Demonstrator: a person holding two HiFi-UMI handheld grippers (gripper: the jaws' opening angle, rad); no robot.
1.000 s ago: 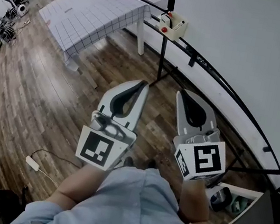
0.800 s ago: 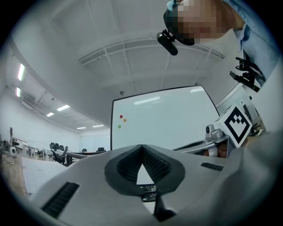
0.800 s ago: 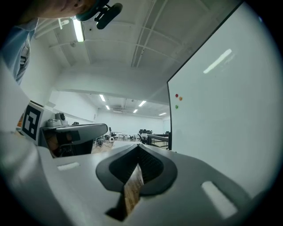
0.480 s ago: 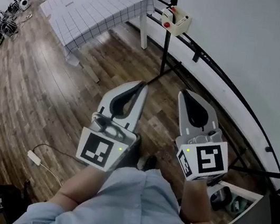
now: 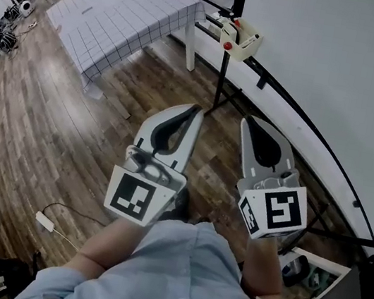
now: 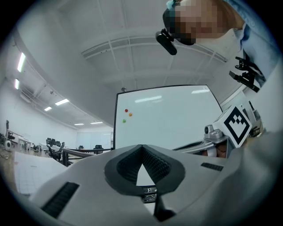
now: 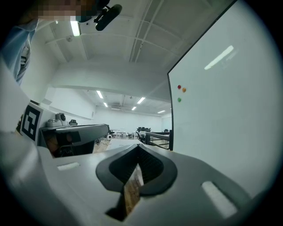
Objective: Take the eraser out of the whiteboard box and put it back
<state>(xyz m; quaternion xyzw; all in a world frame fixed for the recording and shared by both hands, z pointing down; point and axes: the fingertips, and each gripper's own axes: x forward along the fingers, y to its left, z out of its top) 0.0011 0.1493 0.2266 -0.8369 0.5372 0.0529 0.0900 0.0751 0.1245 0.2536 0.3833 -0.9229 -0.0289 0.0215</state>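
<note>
- Ahead of me, on the rail under the whiteboard, the whiteboard box hangs well apart from both my tools.
- Since a second ago the box has slid slightly rightward in my head view and the table has shifted with it. I read that as me closing in on the board.
- For the task, this is only the approach: nothing has been taken out yet.
- My left hand-held gripper is clenched on nothing, and so is my right hand-held gripper. Only floor shows through the right one's gap.
- The eraser is presumably inside the box, but it is too small here to pick out.
- The box's long side seems to run along the rail, so I judge the eraser lies that way too.
</note>
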